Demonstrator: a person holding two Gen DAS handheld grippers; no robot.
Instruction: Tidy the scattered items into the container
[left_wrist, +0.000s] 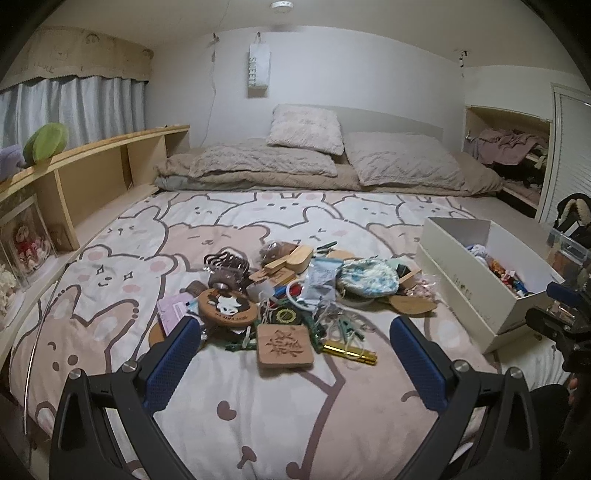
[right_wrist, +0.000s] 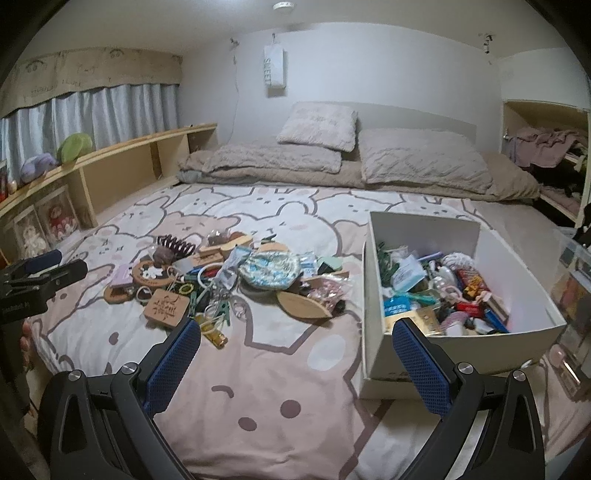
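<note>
Both hand-held grippers are released and carry nothing: the left hand-held gripper (left_wrist: 295, 332) hangs with its blue pads spread wide over the near edge of the pile of scattered items (left_wrist: 295, 288), and the right hand-held gripper (right_wrist: 295, 334) is spread just as wide, low over the bed cover (right_wrist: 266, 387), between the pile and the white box (right_wrist: 480, 343).

The task looks roughly half done. The white box, sitting on the bed to the right of the pile, already holds a dense jumble of small packets, cords and trinkets, though its walls rise well above them, so room remains. Still out on the cover are a square cork coaster (left_wrist: 285, 345) with a carved character, a round coaster (left_wrist: 227, 307) printed with a cartoon figure, a gold tube (left_wrist: 350, 353), green clothes pegs (left_wrist: 347, 328), a blue-patterned pouch (left_wrist: 369, 278), a dark claw hair clip (left_wrist: 221, 263), wooden pieces and several plastic sachets. They overlap closely, so the tangled cords and pegs will likely need separate picks. The cork coaster and gold tube lie nearest the left pads and seem the easiest next picks.
</note>
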